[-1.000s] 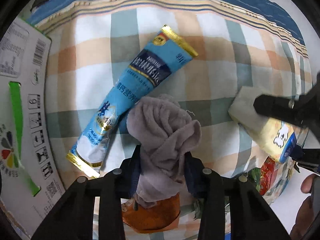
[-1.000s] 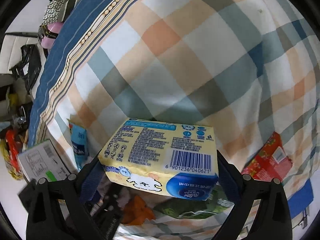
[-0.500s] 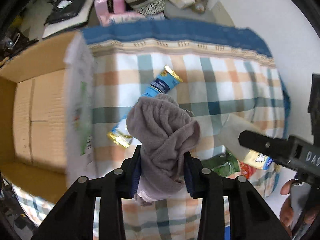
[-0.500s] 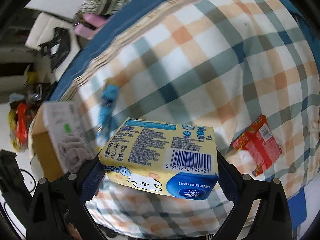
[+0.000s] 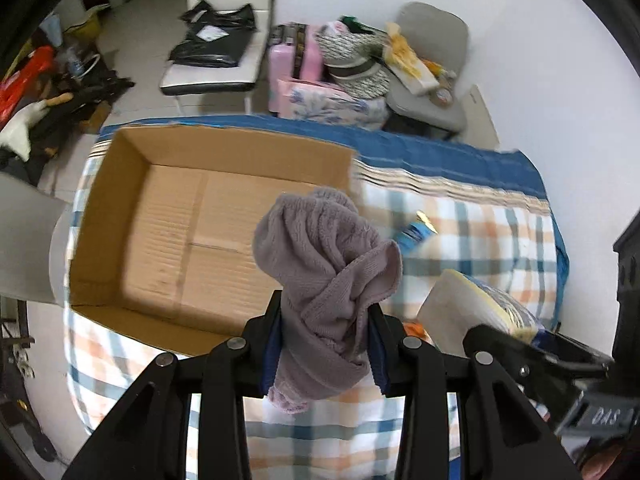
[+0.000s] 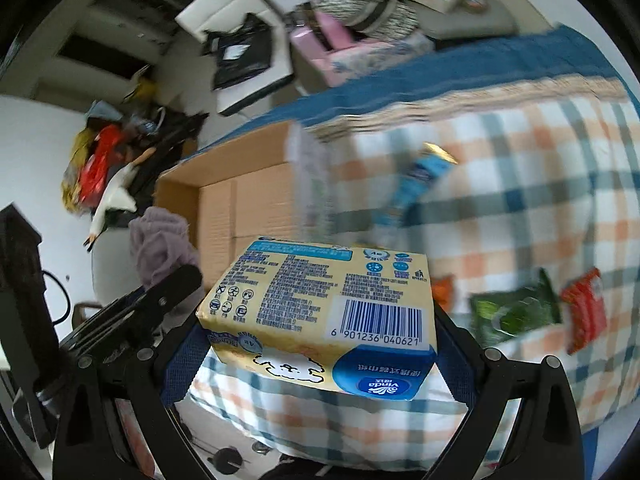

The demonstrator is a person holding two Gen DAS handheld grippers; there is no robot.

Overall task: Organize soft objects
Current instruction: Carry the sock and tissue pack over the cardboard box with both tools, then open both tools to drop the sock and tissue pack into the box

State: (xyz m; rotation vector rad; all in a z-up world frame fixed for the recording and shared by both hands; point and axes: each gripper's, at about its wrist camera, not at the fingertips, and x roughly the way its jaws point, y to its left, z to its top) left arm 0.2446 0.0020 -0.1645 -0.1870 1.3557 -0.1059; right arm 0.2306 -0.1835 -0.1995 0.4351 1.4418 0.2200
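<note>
My left gripper (image 5: 326, 316) is shut on a crumpled mauve towel (image 5: 326, 264) and holds it high above the near right corner of an open cardboard box (image 5: 120, 208). My right gripper (image 6: 320, 344) is shut on a yellow tissue pack (image 6: 320, 300) with a barcode, held in the air above the checked bed cover (image 6: 520, 208). The tissue pack also shows at the right of the left wrist view (image 5: 472, 300). The towel (image 6: 160, 240) and box (image 6: 248, 196) show at the left of the right wrist view. The box looks empty.
A blue tube-shaped packet (image 6: 416, 184) lies on the bed right of the box. Green (image 6: 516, 312), red (image 6: 584, 312) and orange (image 6: 442, 290) snack packets lie near the bed's front edge. Chairs (image 5: 220, 52), a pink suitcase (image 5: 292, 64) and clutter stand beyond the bed.
Both grippers have risen well above the bed and swung left with their loads. The open box has come into full view under the towel.
</note>
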